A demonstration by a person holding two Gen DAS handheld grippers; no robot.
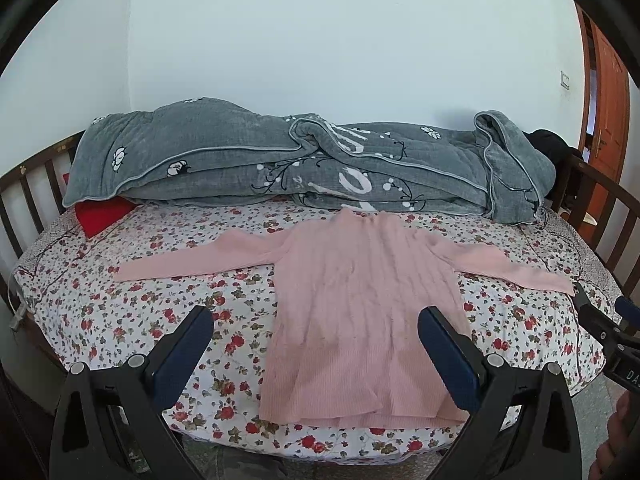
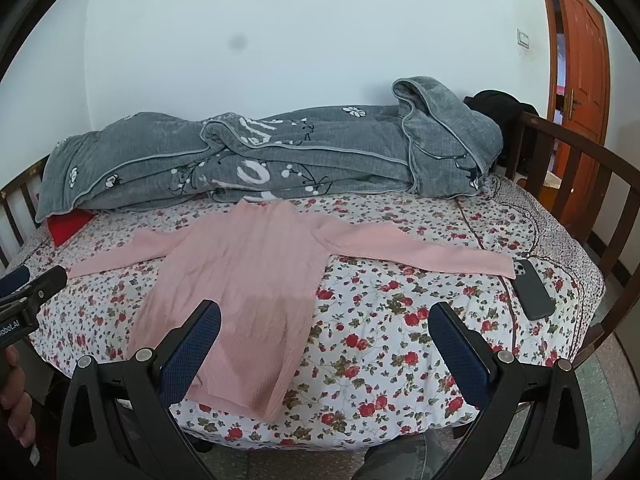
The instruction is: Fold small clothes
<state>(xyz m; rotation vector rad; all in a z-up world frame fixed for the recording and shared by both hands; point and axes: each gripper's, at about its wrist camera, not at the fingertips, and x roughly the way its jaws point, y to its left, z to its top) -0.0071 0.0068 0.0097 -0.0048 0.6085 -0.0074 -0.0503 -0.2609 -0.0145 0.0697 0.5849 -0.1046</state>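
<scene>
Sweater: pink sweater (image 1: 356, 304) spread flat, sleeves out, at the bed's (image 1: 120, 320) front edge.
Left gripper (image 1: 316, 344): fingers released, empty.
Right gripper (image 2: 324, 344): fingers released, empty.
Phone (image 2: 532, 288): beside right cuff.

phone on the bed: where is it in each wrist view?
Left wrist: phone not in view; the right gripper covers the spot past the sweater's right cuff.
Right wrist: phone at right, lying flat on the floral sheet, just beyond the cuff.
Shared landmark: the grey quilt along the back wall.
</scene>
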